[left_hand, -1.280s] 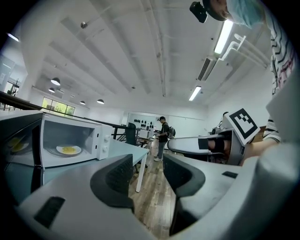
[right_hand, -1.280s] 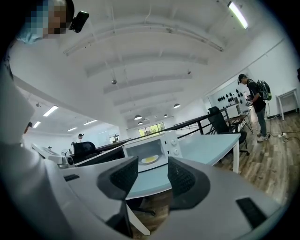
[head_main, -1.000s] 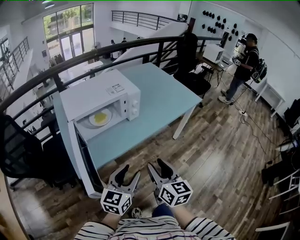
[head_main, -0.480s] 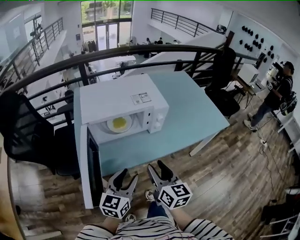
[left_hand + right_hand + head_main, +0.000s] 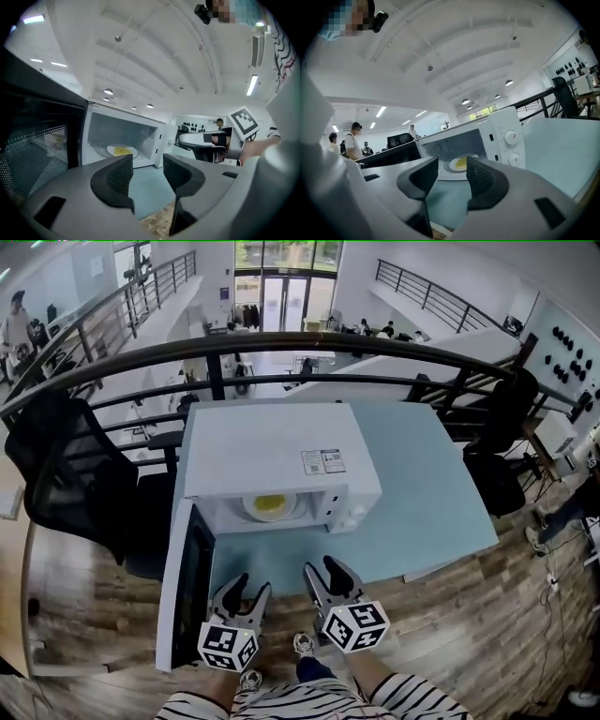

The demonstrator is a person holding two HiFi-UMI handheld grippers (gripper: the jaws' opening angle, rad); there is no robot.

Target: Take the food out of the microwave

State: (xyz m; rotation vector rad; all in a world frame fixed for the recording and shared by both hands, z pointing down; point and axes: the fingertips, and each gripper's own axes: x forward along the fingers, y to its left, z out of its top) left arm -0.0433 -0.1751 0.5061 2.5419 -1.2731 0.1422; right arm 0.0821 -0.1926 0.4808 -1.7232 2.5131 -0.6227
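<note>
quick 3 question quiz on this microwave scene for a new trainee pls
1. Short answer: what do the left gripper and the right gripper hold?
2. True or false: the door of the microwave stands open.
3. The plate of yellow food lies: A on the table, B inside the microwave, C between the right gripper's fingers.
Key: 1 nothing, both are open; 2 true; 3 B.
</note>
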